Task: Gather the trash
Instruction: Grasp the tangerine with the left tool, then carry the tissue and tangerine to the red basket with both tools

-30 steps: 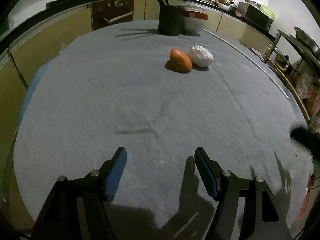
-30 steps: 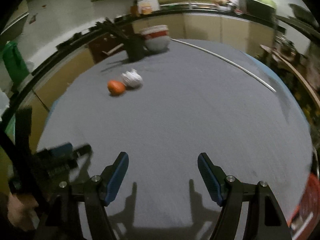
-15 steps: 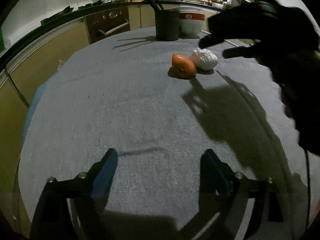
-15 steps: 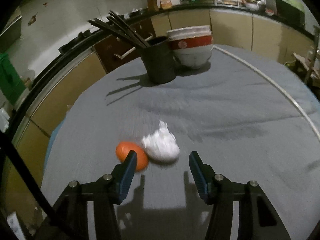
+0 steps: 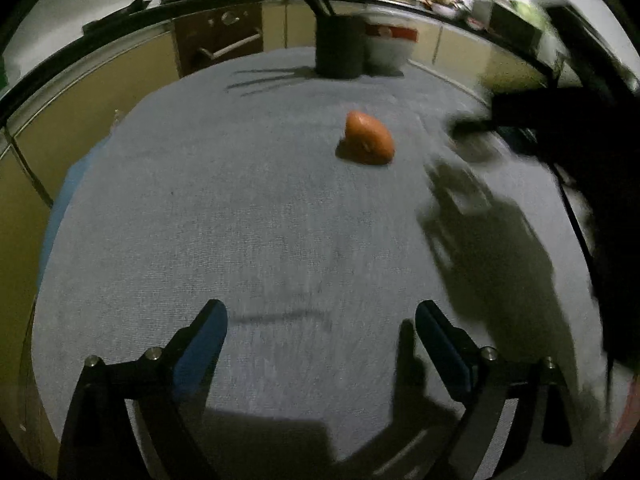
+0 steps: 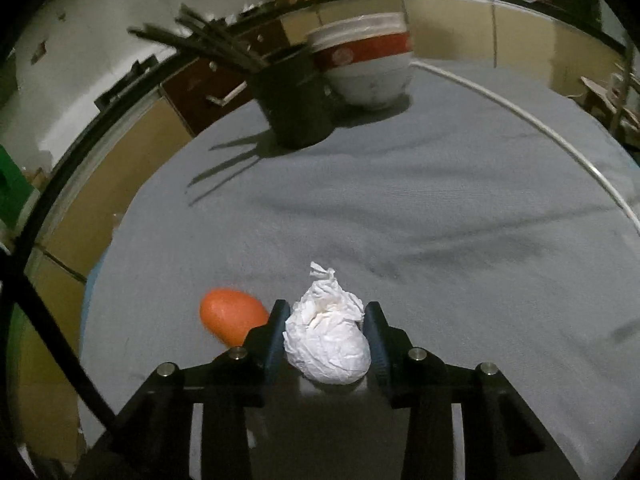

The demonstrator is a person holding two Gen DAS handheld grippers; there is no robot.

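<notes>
A crumpled white paper ball (image 6: 326, 340) sits between the two fingers of my right gripper (image 6: 326, 320), which is shut on it just above the grey cloth. An orange fruit (image 6: 230, 318) lies on the cloth just left of the right gripper; it also shows in the left wrist view (image 5: 368, 138). My left gripper (image 5: 320, 332) is open and empty over the near part of the cloth. The right gripper shows as a dark blurred shape (image 5: 560, 120) at the right of the left wrist view, and the paper ball is hidden there.
A round table covered by a grey cloth (image 6: 440, 200). A dark utensil holder (image 6: 296, 108) with sticks and stacked white bowls with a red band (image 6: 368, 68) stand at the far edge. Kitchen cabinets (image 5: 220, 44) run behind the table.
My right gripper has closed on the paper ball and drawn it away from the orange fruit. My left gripper has stayed open, low over the cloth.
</notes>
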